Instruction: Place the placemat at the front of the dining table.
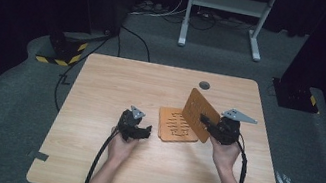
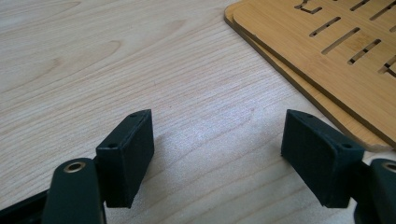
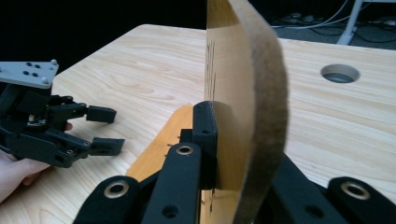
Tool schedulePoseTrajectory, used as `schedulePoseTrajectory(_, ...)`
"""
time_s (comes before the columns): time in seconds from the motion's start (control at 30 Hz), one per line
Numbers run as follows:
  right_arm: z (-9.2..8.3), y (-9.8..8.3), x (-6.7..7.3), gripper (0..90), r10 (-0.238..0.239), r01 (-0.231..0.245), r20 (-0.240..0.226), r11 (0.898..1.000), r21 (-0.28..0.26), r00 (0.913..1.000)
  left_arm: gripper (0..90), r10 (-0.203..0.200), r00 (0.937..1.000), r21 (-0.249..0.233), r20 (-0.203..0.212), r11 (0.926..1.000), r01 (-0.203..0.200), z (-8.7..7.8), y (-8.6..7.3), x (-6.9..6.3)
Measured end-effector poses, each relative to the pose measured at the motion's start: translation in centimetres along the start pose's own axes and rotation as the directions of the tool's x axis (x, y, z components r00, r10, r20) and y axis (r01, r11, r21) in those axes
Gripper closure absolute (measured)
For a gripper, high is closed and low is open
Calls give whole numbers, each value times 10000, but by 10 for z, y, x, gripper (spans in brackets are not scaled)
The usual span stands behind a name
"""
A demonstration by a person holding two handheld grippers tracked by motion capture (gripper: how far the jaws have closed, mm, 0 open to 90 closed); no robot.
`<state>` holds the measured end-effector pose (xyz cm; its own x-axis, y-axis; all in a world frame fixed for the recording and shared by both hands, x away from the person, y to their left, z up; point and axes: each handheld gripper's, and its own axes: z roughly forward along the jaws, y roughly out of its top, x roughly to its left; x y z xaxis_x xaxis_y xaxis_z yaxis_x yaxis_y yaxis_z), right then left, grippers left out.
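Pale wood made up the table [image 1: 88, 159], which stood on grey carpet with a white metal frame [image 1: 227, 4] behind it. Both of the person's forearms reached up over the near edge, bare to the wrist and angled slightly toward each other.

Two slotted bamboo boards were next in size. One board [image 1: 176, 125] lay flat near the table's middle; in the left gripper view it showed as a stack of two edges [image 2: 327, 60] resting on the tabletop. The raised board [image 1: 201, 114] stood on edge, tilted, its lower edge beside the flat one and its top leaning away toward the far side.

At the right, the right hand [image 1: 224, 153] held its tool with the palm underneath and the wrist cocked up. The right gripper [image 1: 206, 120] was clamped across the thickness of the raised board; in the right gripper view a pad [image 3: 205, 135] pressed flat against the board's face [image 3: 233, 93].

Left of the boards, the left hand [image 1: 120, 147] rested low over the table, wrist straight. The left gripper [image 1: 142, 131] pointed toward the flat board with its jaws spread wide and nothing between them, the pads [image 2: 128, 154] just above bare tabletop.
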<state>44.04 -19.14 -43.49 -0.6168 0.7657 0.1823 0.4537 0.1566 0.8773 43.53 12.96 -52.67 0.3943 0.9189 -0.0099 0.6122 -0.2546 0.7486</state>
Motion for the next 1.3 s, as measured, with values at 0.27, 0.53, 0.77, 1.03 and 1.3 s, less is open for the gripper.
schedulePoseTrajectory(0.27, -12, -4, -14, 860, 180, -176, 395, 9998, -95, 9991, 253, -42, 10000, -3, -4, 10000, 42, 0, 0, 0)
schedulePoseTrajectory(0.53, -22, -7, -24, 860, 373, -357, 672, 9990, -250, 9970, 253, -40, 10000, -2, -2, 10000, 40, 0, 0, 0)
schedulePoseTrajectory(0.77, -32, -7, -33, 860, 592, -562, 850, 9977, -371, 9946, 253, 15, 10000, 8, 3, 10000, -15, 0, 0, 0)
schedulePoseTrajectory(1.03, -41, -7, -42, 860, 620, -569, 1155, 9973, -465, 9914, 253, 16, 10000, 7, 3, 10000, -16, 0, 0, 0)
schedulePoseTrajectory(1.3, -44, -12, -51, 860, 766, -708, 1468, 9965, -447, 9862, 253, 15, 10000, 8, 4, 10000, -15, 0, 0, 0)
